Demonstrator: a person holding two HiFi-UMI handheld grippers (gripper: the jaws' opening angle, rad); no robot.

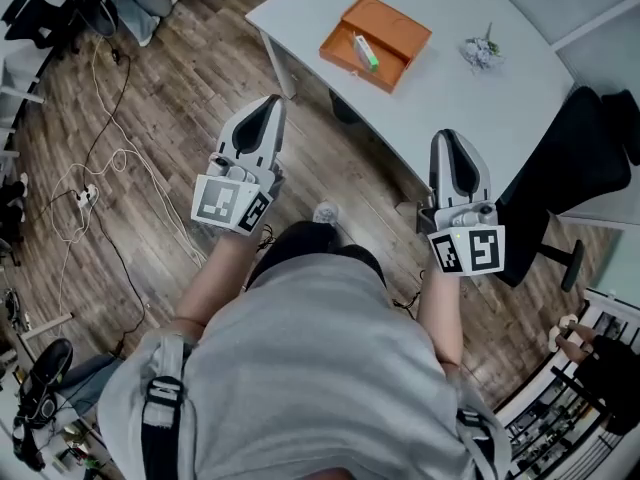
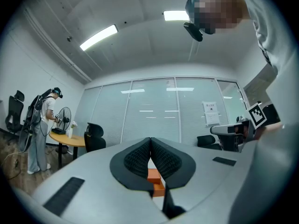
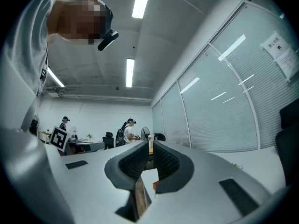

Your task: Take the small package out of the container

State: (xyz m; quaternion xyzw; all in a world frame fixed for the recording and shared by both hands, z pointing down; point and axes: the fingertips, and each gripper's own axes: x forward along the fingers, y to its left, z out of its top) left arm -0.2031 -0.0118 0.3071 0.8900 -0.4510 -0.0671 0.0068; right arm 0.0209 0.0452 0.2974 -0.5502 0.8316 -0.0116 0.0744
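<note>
1. My left gripper is held up in front of my body, over the wooden floor, on the near side of the table and clear of it.
2. Left gripper view: my two fingers are clenched, tips pressed together, nothing grasped. An orange patch of the container shows through the slot below the tips, well beyond them.
3. My right gripper is raised beside the left one. Its tips are over the near edge of the table and touch nothing.
4. Right gripper view: these fingers are likewise drawn together at the tips, with at most a hairline slit between them. Nothing is between them.
5. The container, an orange open tray, lies flat on the far part of the white table, well apart from both grippers.
6. The small package, white with a green end, lies inside the container toward its near left side. Neither gripper touches it.
7. A small crinkled bundle rests on the table to the right of the container, apart from it.
8. A black office chair stands at the right of the table.
9. Loose cables trail across the floor on the left.
</note>
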